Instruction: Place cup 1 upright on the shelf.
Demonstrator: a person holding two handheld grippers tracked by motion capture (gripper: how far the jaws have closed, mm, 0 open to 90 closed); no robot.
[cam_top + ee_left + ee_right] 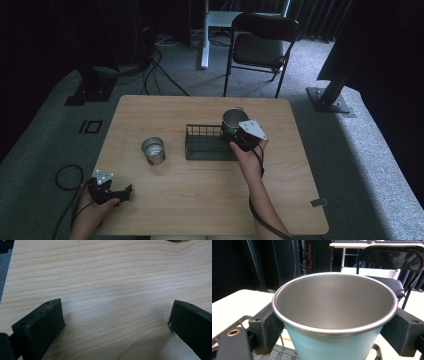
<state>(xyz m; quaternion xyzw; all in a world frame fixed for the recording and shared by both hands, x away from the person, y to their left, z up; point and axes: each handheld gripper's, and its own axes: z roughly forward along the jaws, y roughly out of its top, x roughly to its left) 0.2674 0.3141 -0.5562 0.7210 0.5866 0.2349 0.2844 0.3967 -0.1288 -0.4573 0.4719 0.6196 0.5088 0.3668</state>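
The wooden desk (200, 200) takes up most of the scene, with a black folding chair (260, 45) standing on the carpet beyond its far edge. Near the middle of the desk sits a black wire basket (205, 145), open at the top. Over the basket's right end the right gripper (240, 135) holds a light-blue cup (324, 345) with a bare metal inside, upright, its 2 jaws pressed against opposite sides just under the rim. From the right gripper view the basket's wire lies right below the cup; I cannot tell whether the cup touches it. A second metal cup (153, 150) stands upright on the desk just left of the basket, apart from it. At the near left corner the left gripper (112, 192) rests low over bare wood, its jaws spread wide with nothing between them.
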